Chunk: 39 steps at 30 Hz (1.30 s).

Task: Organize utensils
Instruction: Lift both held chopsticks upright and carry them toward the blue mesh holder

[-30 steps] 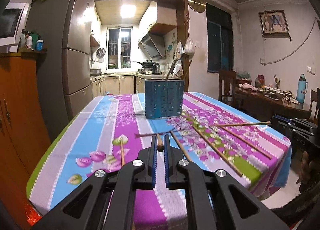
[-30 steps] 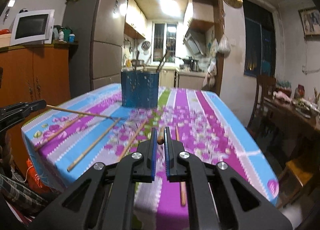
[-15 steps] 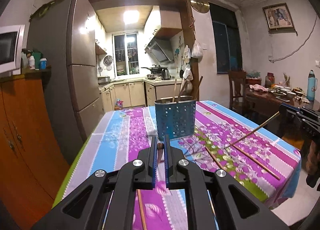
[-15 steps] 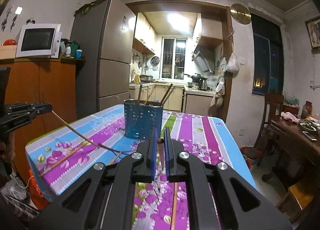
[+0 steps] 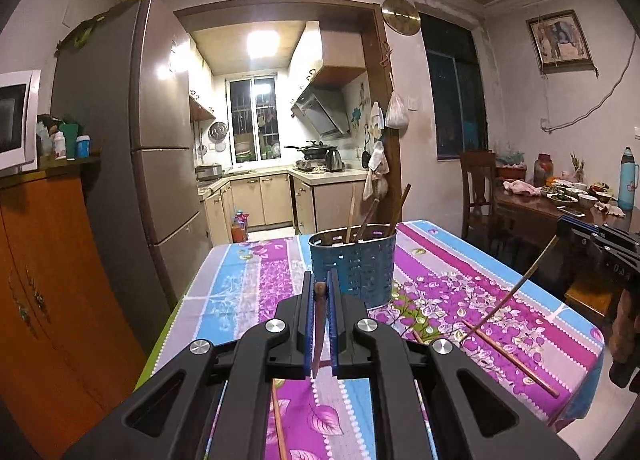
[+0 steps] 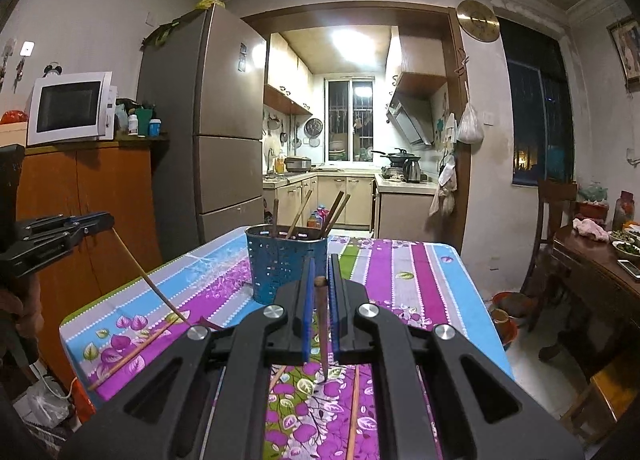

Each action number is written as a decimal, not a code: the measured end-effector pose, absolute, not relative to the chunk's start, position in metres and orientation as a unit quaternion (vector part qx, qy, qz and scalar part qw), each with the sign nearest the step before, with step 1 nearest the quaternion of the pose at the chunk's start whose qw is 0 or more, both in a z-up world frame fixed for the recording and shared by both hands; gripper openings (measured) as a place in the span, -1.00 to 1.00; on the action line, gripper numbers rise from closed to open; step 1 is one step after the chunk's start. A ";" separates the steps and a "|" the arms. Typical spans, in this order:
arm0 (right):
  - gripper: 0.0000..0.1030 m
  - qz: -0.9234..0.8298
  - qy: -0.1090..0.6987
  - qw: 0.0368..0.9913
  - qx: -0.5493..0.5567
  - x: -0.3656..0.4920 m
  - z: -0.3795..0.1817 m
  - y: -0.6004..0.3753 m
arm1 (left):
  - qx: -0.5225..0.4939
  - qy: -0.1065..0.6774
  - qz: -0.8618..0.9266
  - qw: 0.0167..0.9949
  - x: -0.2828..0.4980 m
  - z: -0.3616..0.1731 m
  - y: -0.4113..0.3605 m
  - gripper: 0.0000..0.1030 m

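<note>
Left wrist view: left tongs (image 5: 321, 292) clamp one chopstick (image 5: 319, 324), right tongs (image 6: 321, 284) clamp another (image 6: 321, 324). Holder (image 5: 354, 260) at twelve o'clock carries several already; loose chopsticks (image 5: 510, 354) remain on the bench (image 5: 520, 292) at four o'clock.

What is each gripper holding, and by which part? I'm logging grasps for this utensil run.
Each holds one chopstick near its upper end. The left gripper pinches a dark chopstick; the right gripper pinches another chopstick. Both hang down toward the table.
</note>
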State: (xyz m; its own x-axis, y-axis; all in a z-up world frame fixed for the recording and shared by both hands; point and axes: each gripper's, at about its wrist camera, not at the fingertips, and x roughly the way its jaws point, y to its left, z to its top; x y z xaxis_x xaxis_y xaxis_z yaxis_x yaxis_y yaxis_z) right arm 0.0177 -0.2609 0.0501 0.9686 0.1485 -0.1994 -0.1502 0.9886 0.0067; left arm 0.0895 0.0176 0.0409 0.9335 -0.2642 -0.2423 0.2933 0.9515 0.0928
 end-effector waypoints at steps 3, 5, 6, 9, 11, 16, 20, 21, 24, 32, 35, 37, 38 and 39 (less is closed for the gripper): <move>-0.90 0.078 0.100 0.992 0.000 0.020 0.053 -0.260 | 0.062 0.115 -0.142 0.981 0.094 0.045 0.018 -0.86; -0.90 0.079 0.100 0.992 0.000 0.022 0.054 -0.260 | 0.062 0.114 -0.140 0.982 0.094 0.045 0.017 -0.86; -0.90 0.080 0.100 0.992 0.000 0.023 0.055 -0.259 | 0.063 0.113 -0.140 0.982 0.095 0.047 0.016 -0.86; -0.90 0.082 0.099 0.992 0.002 0.027 0.059 -0.258 | 0.064 0.110 -0.139 0.982 0.097 0.053 0.015 -0.86; -0.90 0.083 0.097 0.992 0.006 0.029 0.061 -0.257 | 0.061 0.109 -0.138 0.982 0.099 0.056 0.017 -0.86; -0.90 0.090 0.094 0.991 0.012 0.035 0.066 -0.255 | 0.050 0.120 -0.142 0.981 0.108 0.063 0.021 -0.86; -0.90 0.096 0.090 0.991 0.012 0.037 0.071 -0.253 | 0.045 0.130 -0.143 0.980 0.114 0.066 0.025 -0.86; -0.90 0.097 0.089 0.991 0.013 0.037 0.072 -0.252 | 0.046 0.131 -0.142 0.980 0.114 0.068 0.025 -0.86; -0.90 0.102 0.085 0.991 0.015 0.039 0.077 -0.250 | 0.048 0.133 -0.144 0.979 0.117 0.072 0.024 -0.86; -0.90 0.126 0.089 0.988 0.028 0.057 0.087 -0.242 | 0.093 0.137 -0.103 0.981 0.129 0.066 0.004 -0.86; -0.90 0.135 0.094 0.986 0.032 0.065 0.089 -0.239 | 0.103 0.145 -0.094 0.979 0.137 0.062 -0.003 -0.86; -0.90 0.138 0.098 0.985 0.030 0.069 0.091 -0.236 | 0.107 0.148 -0.088 0.979 0.141 0.060 -0.005 -0.86; -0.90 0.139 0.098 0.985 0.028 0.070 0.092 -0.234 | 0.109 0.149 -0.083 0.979 0.142 0.059 -0.006 -0.86; -0.90 0.140 0.098 0.985 0.025 0.071 0.093 -0.233 | 0.110 0.150 -0.082 0.979 0.142 0.058 -0.006 -0.86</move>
